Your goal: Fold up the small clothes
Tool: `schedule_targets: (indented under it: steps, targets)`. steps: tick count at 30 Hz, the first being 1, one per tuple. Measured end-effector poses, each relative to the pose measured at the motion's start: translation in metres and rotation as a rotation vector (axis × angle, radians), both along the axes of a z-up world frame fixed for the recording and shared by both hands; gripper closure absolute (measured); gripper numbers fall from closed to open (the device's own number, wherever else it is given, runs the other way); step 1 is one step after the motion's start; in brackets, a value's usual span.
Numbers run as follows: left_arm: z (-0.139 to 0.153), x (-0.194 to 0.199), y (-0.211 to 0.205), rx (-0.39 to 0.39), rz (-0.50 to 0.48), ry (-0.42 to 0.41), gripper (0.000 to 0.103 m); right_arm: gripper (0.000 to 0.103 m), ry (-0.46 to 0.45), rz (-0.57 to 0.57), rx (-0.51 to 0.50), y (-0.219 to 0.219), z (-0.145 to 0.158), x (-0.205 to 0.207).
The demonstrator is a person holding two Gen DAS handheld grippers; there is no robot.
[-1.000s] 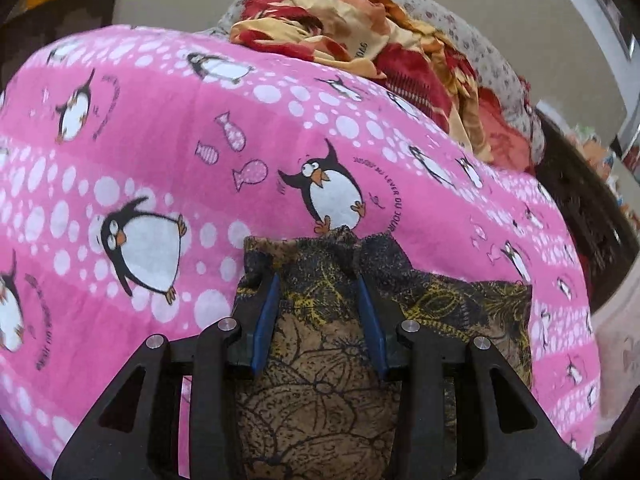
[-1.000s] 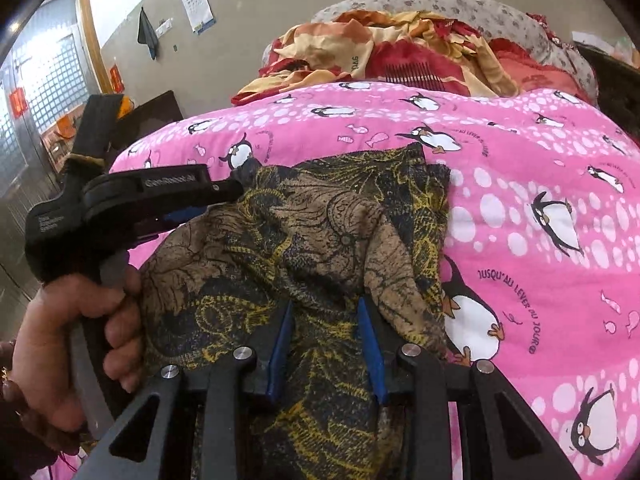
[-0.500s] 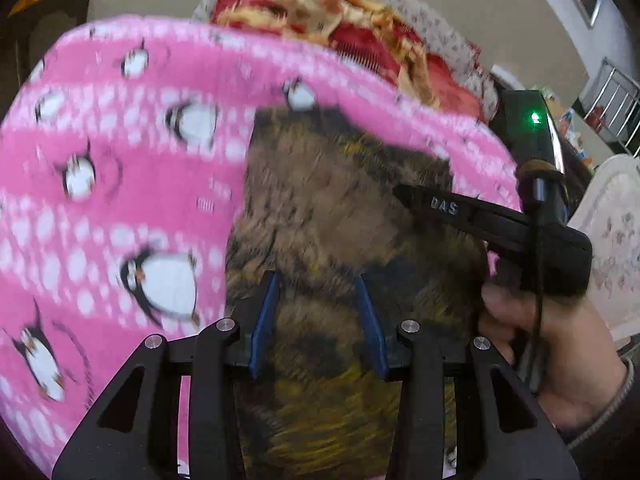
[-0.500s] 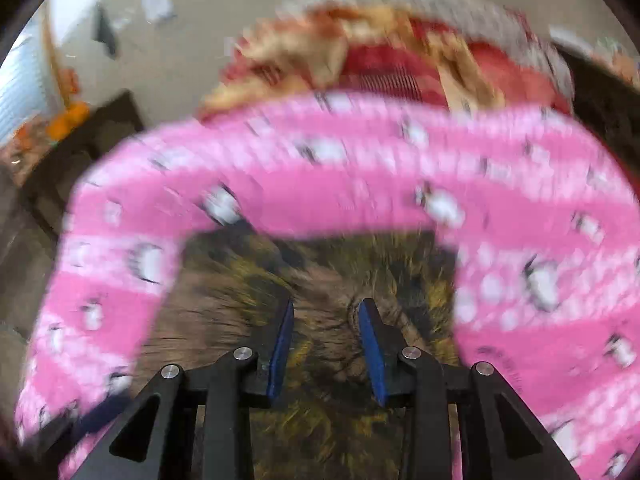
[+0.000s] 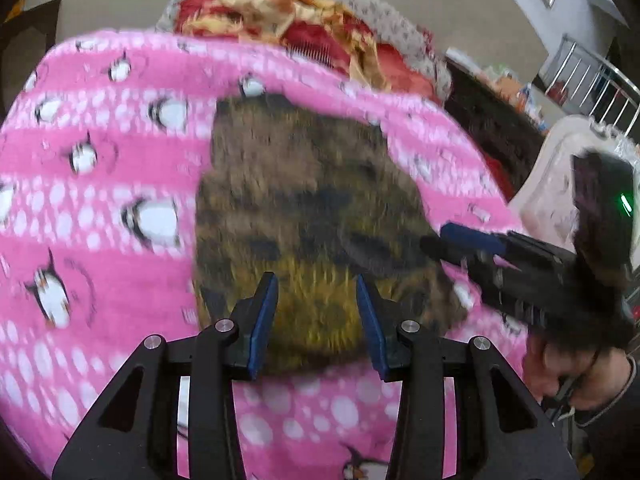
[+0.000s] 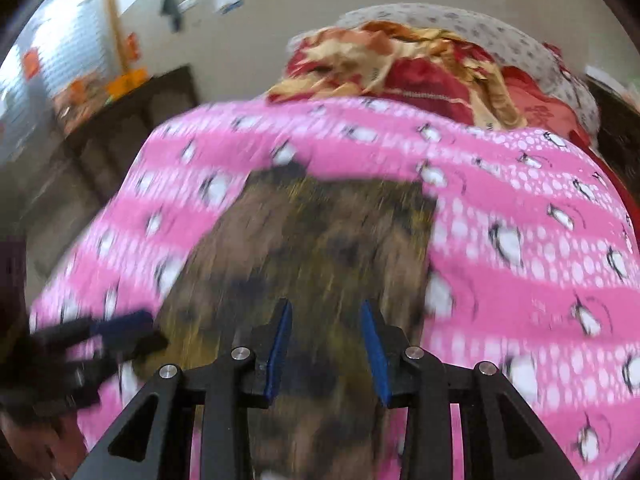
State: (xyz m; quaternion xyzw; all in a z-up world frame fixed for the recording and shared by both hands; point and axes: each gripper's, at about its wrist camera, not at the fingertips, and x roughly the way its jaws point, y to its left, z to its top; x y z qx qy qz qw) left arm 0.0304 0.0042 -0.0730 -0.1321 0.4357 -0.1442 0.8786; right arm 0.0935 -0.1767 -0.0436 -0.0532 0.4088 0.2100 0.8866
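A small brown, black and yellow patterned cloth point(image 5: 304, 200) lies flat on the pink penguin blanket point(image 5: 100, 200), blurred by motion. My left gripper point(image 5: 316, 280) hovers over the cloth's near edge. Its jaws stand apart with nothing pinched, and pink blanket shows below between them. The right gripper point(image 5: 444, 240) reaches in from the right over the cloth's right edge. In the right wrist view the cloth point(image 6: 320, 240) runs under my right gripper point(image 6: 325, 304), whose jaws stand apart above it. The left gripper point(image 6: 140, 332) is at the cloth's left edge.
A heap of red and yellow cloths point(image 5: 300, 20) sits on a spotted cushion at the far end of the bed. A person's hand point(image 5: 580, 372) holds the right tool. Dark furniture point(image 6: 120, 128) stands left of the bed, and a white padded piece point(image 5: 552, 168) stands to its right.
A second ago the cloth was bunched up between both pairs of fingers. Now it lies flat on the blanket, and both grippers have drawn back and up from it.
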Motion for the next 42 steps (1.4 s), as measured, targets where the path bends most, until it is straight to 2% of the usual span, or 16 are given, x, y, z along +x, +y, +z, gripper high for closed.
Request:
schedule_targets:
  steps: [2, 4, 6, 10, 13, 14, 15, 16, 18, 21, 23, 27, 30, 39, 40, 42]
  targets:
    - [-0.021, 0.005, 0.000, -0.013, 0.014, 0.065, 0.064, 0.069, 0.010, 0.038, -0.040, 0.003, -0.018, -0.018]
    - [-0.021, 0.003, -0.004, 0.001, 0.005, 0.018, 0.064, 0.065, 0.057, 0.042, -0.082, 0.004, -0.051, -0.026]
    - [-0.020, -0.001, -0.009, 0.029, 0.015, 0.002, 0.064, 0.060, 0.011, -0.007, -0.047, -0.004, -0.054, -0.031]
    - [-0.022, -0.013, -0.015, 0.049, 0.020, -0.053, 0.060, 0.060, -0.020, -0.090, 0.010, -0.018, -0.036, -0.049]
    - [-0.024, -0.015, -0.016, 0.045, 0.011, -0.072, 0.055, 0.052, -0.057, -0.122, -0.066, -0.029, -0.047, -0.069]
    - [-0.025, -0.014, -0.016, 0.049, 0.006, -0.077, 0.051, 0.046, -0.048, -0.130, -0.094, -0.031, -0.057, -0.073]
    - [-0.025, -0.015, -0.017, 0.050, -0.004, -0.083, 0.048, 0.041, -0.040, -0.145, -0.106, -0.035, -0.070, -0.078]
    - [-0.024, -0.016, -0.019, 0.053, -0.015, -0.089, 0.042, 0.041, -0.061, -0.156, -0.072, -0.041, -0.075, -0.084]
    - [-0.024, -0.015, -0.024, 0.068, -0.029, -0.096, 0.038, 0.037, -0.096, -0.176, -0.059, -0.042, -0.071, -0.091]
    - [-0.024, -0.014, -0.028, 0.080, -0.037, -0.097, 0.034, 0.032, -0.087, -0.168, -0.145, -0.028, -0.075, -0.087]
    - [-0.024, -0.013, -0.028, 0.080, -0.041, -0.100, 0.033, 0.031, -0.094, -0.171, -0.181, -0.022, -0.076, -0.088]
    - [-0.024, -0.013, -0.027, 0.063, -0.041, -0.102, 0.032, 0.031, -0.092, -0.177, -0.155, -0.027, -0.076, -0.089]
    - [-0.024, -0.013, -0.028, 0.049, -0.058, -0.106, 0.024, 0.031, -0.092, -0.177, -0.154, -0.028, -0.077, -0.090]
    - [-0.024, -0.011, -0.039, 0.078, -0.095, -0.096, 0.013, 0.031, -0.087, -0.175, -0.148, -0.028, -0.077, -0.089]
    - [-0.023, -0.009, -0.039, 0.068, -0.100, -0.087, 0.008, 0.030, -0.081, -0.173, -0.145, -0.029, -0.076, -0.089]
    - [-0.021, -0.006, -0.035, 0.016, -0.103, -0.058, 0.006, 0.030, -0.052, -0.163, -0.138, -0.031, -0.072, -0.085]
